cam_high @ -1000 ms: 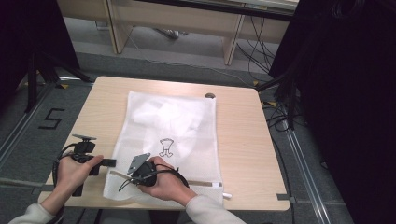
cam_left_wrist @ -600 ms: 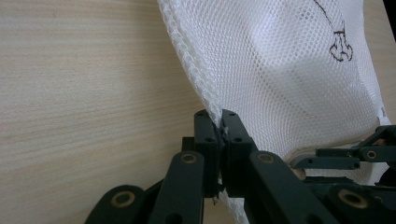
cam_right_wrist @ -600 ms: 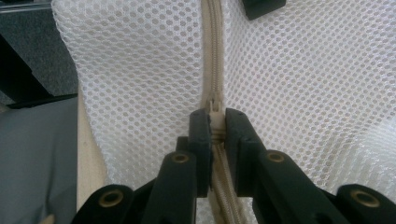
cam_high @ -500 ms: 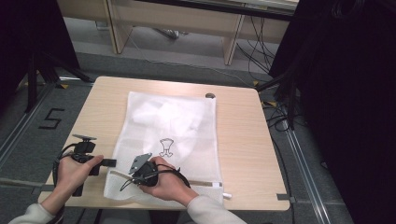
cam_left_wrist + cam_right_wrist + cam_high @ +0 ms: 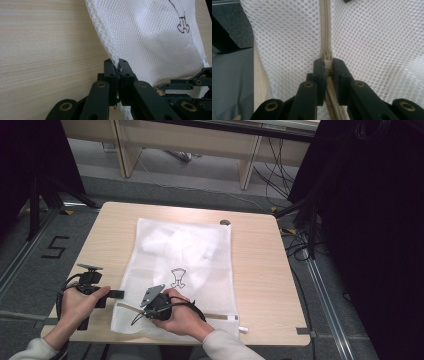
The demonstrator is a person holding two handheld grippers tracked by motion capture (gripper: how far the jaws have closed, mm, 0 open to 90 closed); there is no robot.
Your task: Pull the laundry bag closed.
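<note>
Nothing has shifted since the earlier frames: both hands and the white mesh bag (image 5: 180, 270) sit where they were a second ago. With the bag as the landmark, it lies flat across the middle of the wooden surface (image 5: 260, 270), its zipper edge turned toward the person and a small dark printed figure (image 5: 178, 277) near its centre.

At the bag's near left corner, the left tool (image 5: 118, 65) is pressed together on the bag's stitched side seam (image 5: 100, 27); in the left gripper view the mesh edge runs straight down between the two black pads, which pinch it. From above, the left hand (image 5: 80, 302) rests on the surface just left of the bag.

On the bag's near edge, the right tool (image 5: 327, 62) is closed on the cream zipper (image 5: 326, 30); in the right gripper view the small slider (image 5: 327, 57) sits right at the tips of the pads, gripped between them, with the zipper tape running away up the mesh. The right hand (image 5: 182, 315) lies on top of the bag's near edge, just right of the left tool.

A small dark spot (image 5: 225, 222) sits on the surface just beyond the bag's far right corner.
</note>
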